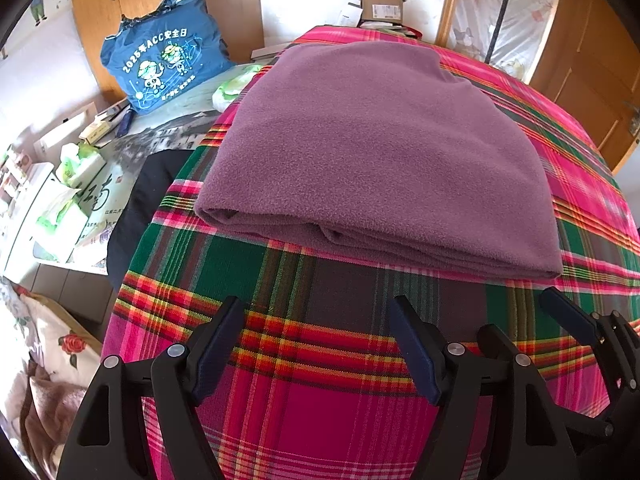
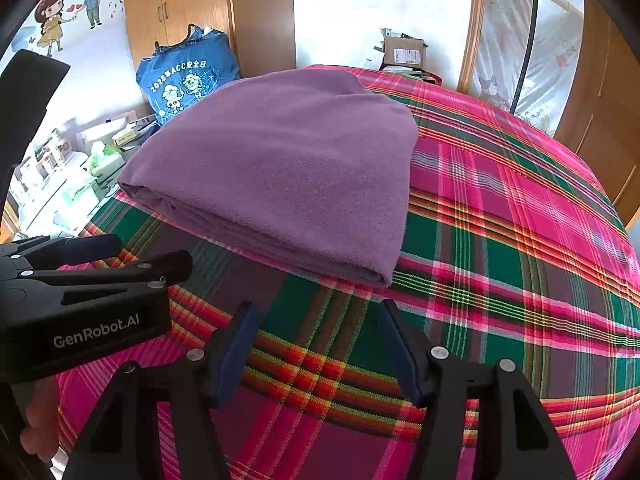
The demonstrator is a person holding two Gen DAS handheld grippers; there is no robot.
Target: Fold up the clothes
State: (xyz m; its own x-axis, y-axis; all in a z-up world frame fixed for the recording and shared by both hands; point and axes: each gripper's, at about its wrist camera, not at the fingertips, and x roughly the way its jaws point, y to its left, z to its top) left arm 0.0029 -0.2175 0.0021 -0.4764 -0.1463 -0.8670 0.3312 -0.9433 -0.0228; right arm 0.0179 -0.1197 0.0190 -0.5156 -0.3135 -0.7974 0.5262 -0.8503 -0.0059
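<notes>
A purple fleece garment [image 1: 372, 152] lies folded into a thick rectangle on the plaid bedspread [image 1: 304, 408], its layered edge facing me. In the right wrist view the same purple garment [image 2: 280, 168] sits up and to the left. My left gripper [image 1: 318, 308] hovers open just short of the garment's near edge, holding nothing. My right gripper [image 2: 316, 312] is open too, over bare plaid below the garment's near right corner. Each gripper shows in the other's view: the right gripper [image 1: 518, 312] at lower right, the left gripper [image 2: 152, 251] at left, side by side.
A blue printed bag [image 1: 160, 64] stands beyond the bed's left side, next to a cluttered side table with tissue packs [image 1: 76, 164]. A cardboard box [image 1: 380, 8] sits past the far edge. Wooden wardrobes [image 2: 180, 8] line the walls. A hand [image 2: 36, 420] holds the left gripper.
</notes>
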